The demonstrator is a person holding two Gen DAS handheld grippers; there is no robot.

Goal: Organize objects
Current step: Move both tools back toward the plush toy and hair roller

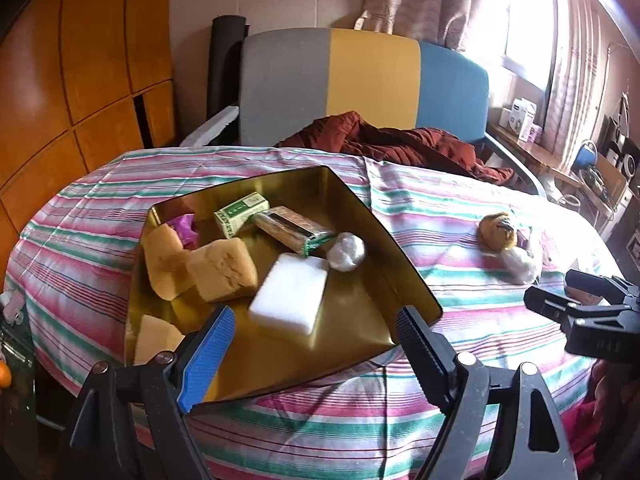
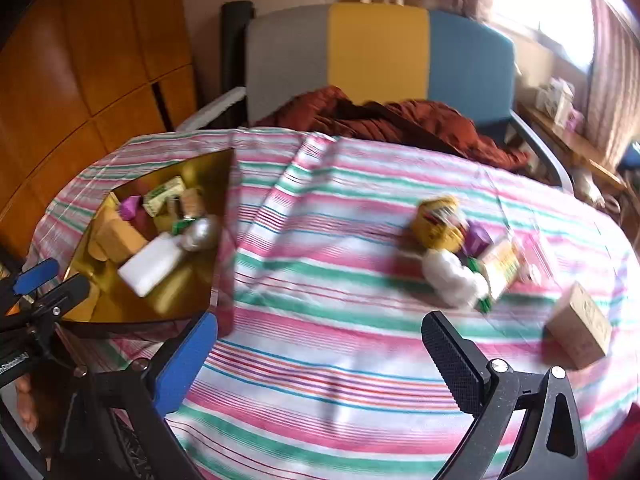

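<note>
Our right tongs (image 2: 320, 356) and left tongs (image 1: 316, 340) were both apart, holding nothing. Ahead of the right tongs, the white ball (image 2: 452, 280) could roll away if bumped.

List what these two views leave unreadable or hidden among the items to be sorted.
- Loose pile, right wrist view: motion blur smears the yellow, purple and white items; labels unreadable.
- Same pile, left wrist view: window glare washes it out; only a brown ball and a white wad show.
- Cardboard box: print too blurred to read.
- Purple item in the gold tray: mostly hidden behind a sponge.
</note>
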